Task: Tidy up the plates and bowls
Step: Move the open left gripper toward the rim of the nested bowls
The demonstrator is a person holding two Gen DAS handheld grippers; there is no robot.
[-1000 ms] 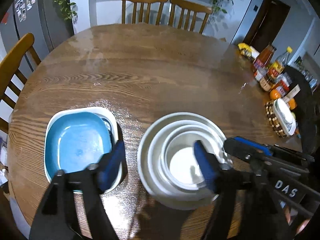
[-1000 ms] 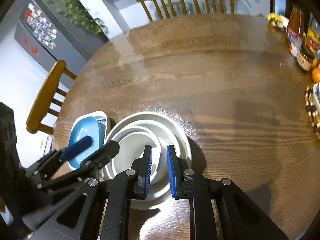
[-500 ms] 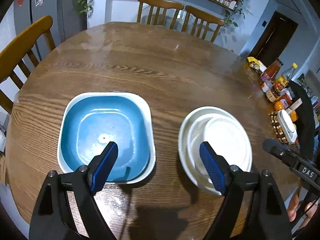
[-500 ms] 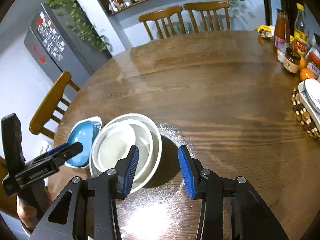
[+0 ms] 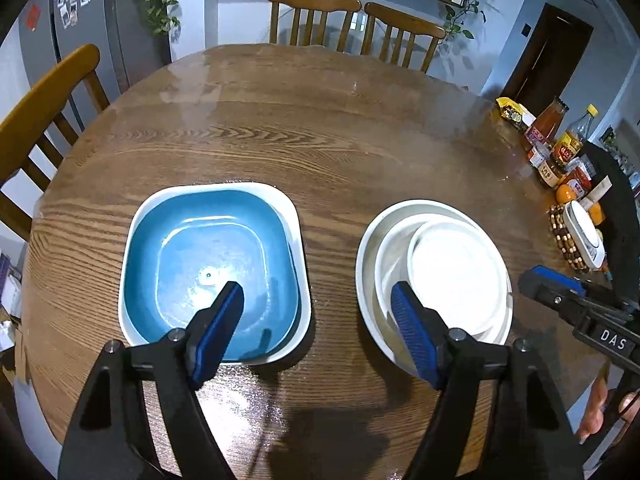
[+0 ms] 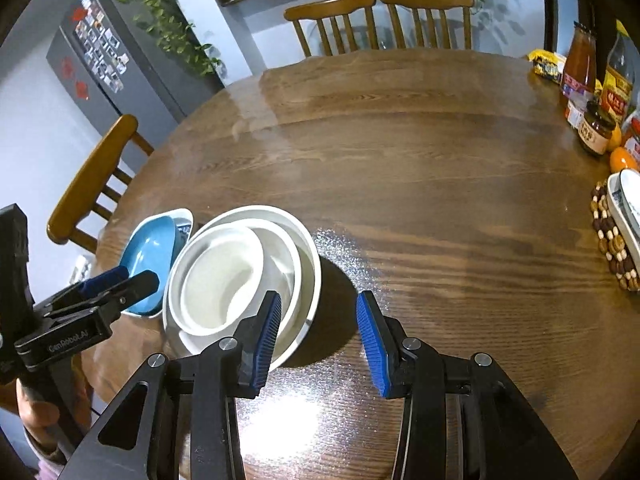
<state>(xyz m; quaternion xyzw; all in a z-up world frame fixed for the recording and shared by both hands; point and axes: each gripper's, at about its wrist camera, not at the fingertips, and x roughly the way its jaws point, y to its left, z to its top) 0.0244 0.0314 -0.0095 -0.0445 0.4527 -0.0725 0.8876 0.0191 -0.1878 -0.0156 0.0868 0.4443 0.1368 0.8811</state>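
Observation:
A blue square dish (image 5: 208,264) sits nested in a white square dish (image 5: 298,240) on the round wooden table (image 5: 320,140). To its right stands a stack of white round bowls (image 5: 452,276), also seen in the right wrist view as the bowl stack (image 6: 228,276). My left gripper (image 5: 318,308) hovers over the strip of table between the two stacks, its jaws wide and closing on nothing. My right gripper (image 6: 318,312) is open at the bowl stack's right rim, pads clear of it. Each gripper shows in the other's view: right gripper (image 5: 544,284), left gripper (image 6: 124,280).
Bottles and jars (image 5: 556,148) and oranges crowd the table's right edge, beside a beaded trivet (image 6: 612,240) bearing a white dish. Wooden chairs (image 5: 352,20) stand at the far side and one chair (image 5: 44,92) at the left. A hand (image 6: 36,412) holds the left gripper.
The right gripper's jaws went from nearly shut over the bowl rim to open. Both grippers drew back from the bowl stack, the left finger leaving the inner bowl. The dishes stayed put.

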